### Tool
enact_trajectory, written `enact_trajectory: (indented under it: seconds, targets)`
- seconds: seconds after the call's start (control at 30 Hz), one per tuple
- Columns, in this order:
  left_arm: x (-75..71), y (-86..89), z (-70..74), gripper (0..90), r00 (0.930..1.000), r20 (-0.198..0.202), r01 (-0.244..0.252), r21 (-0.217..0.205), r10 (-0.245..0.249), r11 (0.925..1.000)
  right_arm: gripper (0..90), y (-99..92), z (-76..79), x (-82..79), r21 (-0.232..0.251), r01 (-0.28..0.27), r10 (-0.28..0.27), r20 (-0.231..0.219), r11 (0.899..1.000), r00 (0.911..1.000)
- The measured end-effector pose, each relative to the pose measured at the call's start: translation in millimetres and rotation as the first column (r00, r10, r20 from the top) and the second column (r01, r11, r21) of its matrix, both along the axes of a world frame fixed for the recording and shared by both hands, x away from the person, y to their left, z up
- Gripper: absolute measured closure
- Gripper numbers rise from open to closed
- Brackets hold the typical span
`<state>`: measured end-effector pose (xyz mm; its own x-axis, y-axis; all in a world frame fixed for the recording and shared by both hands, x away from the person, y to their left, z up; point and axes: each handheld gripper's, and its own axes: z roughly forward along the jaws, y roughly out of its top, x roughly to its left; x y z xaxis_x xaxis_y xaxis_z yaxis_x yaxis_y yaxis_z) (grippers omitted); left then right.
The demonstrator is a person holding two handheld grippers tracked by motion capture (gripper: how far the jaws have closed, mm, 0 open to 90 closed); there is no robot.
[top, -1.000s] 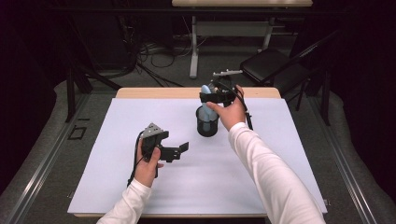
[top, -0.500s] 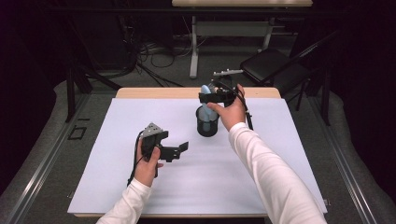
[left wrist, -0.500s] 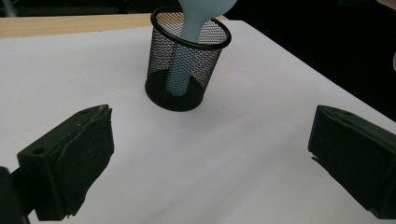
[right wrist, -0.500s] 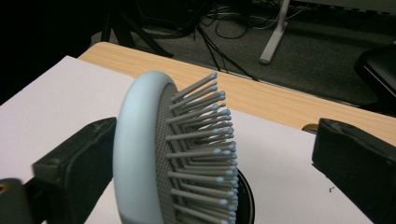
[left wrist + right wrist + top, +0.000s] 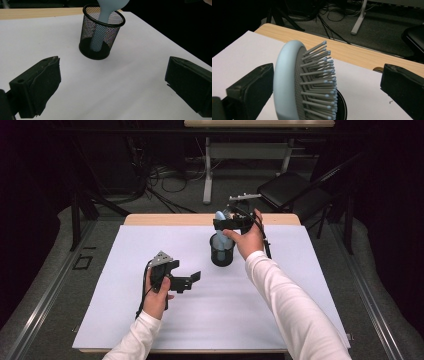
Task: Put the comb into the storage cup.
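Dark surroundings close in on the work area: cables and a table leg on the floor beyond, a black chair [image 5: 295, 190] past the far right corner. The table [image 5: 165, 219] is wooden and covered almost entirely by a white sheet [image 5: 225, 310], with a strip of wood left bare along the far edge.

Item under handling: a pale blue hairbrush [image 5: 294, 85]. It stands handle-down in a black mesh cup [image 5: 100, 35], head up and above the rim, bristles grey with pale tips. The cup sits on the sheet near the middle of the far edge.

Right gripper [image 5: 225, 224]: positioned at the brush head, above the cup. Its jaws have just been opening and now stand spread wide. In the right gripper view the head is between them; one jaw lies just beside the back of the head, though contact cannot be confirmed, and the other is well clear of the bristles. The pads are not pressing.

Assessment: the brush appears to have been let go into the cup and now rests on the cup alone. The placing step is judged essentially complete; what remains is to draw the gripper away without catching the head or tipping the cup.

Left gripper [image 5: 182, 281]: held low over the sheet toward the left near side, well apart from the cup, jaws spread with nothing between them.

Markings: no brand, label or legible writing found on the brush, cup, sheet or grippers.
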<state>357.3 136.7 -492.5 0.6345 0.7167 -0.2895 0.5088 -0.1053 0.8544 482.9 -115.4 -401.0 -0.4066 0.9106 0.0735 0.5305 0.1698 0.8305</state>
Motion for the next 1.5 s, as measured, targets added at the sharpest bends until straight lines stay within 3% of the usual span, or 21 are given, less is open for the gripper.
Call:
enact_trajectory:
  seconds: [0.87, 1.0, 1.13, 1.5]
  targets:
    - [-3.2, 0.9, -0.2, 0.5, 0.9999, 0.004, -0.013, 0.025, 0.012, 0.9996, 0.0, 4.3, 12.5, -7.0, -0.01, -0.016, 0.016, 0.019, 1.0, 0.9997]
    - [-2.7, 1.4, -0.4, 0.5, 0.9999, -0.009, -0.011, 0.019, 0.011, 0.9998, 0.0, 2.8, 17.6, -10.7, -0.011, -0.02, 0.021, 0.031, 1.0, 0.9993]
    - [-1.0, 1.5, -0.7, 0.5, 0.9992, -0.03, -0.025, -0.015, 0.025, 0.9996, 0.0, 3.3, 21.5, -16.1, -0.029, -0.031, 0.032, 0.04, 0.999, 0.9987]
    - [2.5, 4.5, 1.1, 0.5, 0.9982, -0.051, -0.03, -0.009, 0.029, 0.9995, 0.0, 1.0, 31.7, -33.1, -0.037, -0.081, 0.083, 0.058, 0.996, 0.9949]
